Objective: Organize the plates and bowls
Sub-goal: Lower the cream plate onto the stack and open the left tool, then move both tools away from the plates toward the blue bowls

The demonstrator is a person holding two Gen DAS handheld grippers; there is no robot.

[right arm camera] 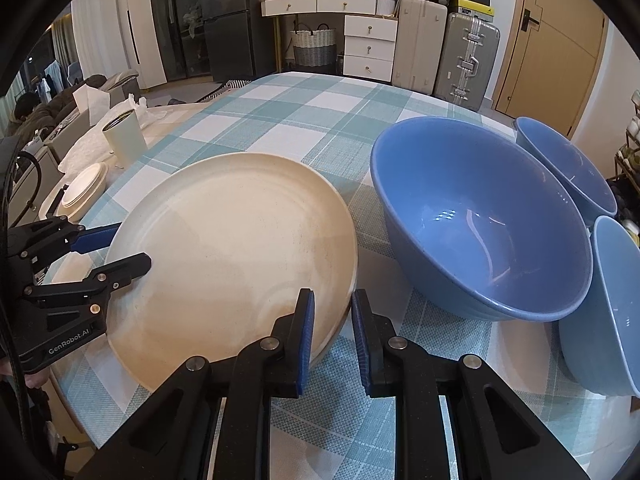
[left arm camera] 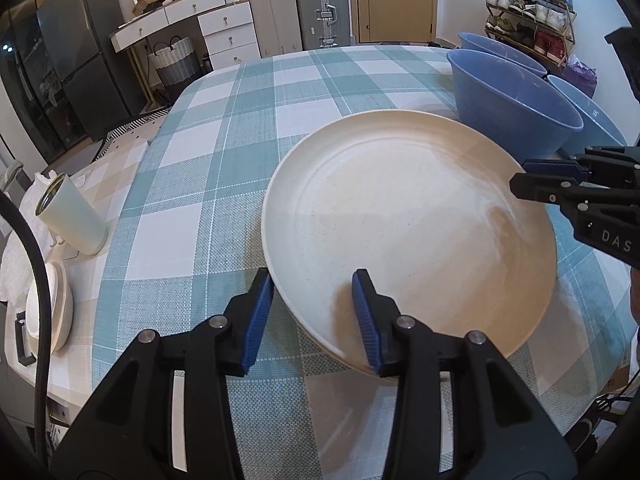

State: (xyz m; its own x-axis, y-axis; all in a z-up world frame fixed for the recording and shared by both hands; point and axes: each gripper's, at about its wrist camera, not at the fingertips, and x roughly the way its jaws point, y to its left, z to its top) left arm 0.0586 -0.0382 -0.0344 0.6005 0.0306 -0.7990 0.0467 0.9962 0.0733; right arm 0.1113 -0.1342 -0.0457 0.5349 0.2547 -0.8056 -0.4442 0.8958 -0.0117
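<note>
Round cream ceramic plate (left arm camera: 408,232) sits on the checked tablecloth (left arm camera: 200,160). Right gripper (right arm camera: 332,336) clamps its near-right rim; left gripper (left arm camera: 312,312) straddles the rim, pads slack. Release right next, withdraw level.

A lived-in home, likely a dining area beside an entryway. A counter (right arm camera: 304,120) under a teal plaid cloth stands before a dark refrigerator (left arm camera: 80,52), white drawers (right arm camera: 368,46), upright suitcases (right arm camera: 444,52), a woven basket (right arm camera: 314,46), a wooden door (right arm camera: 556,40) and a crowded shoe rack (left arm camera: 528,16).
</note>
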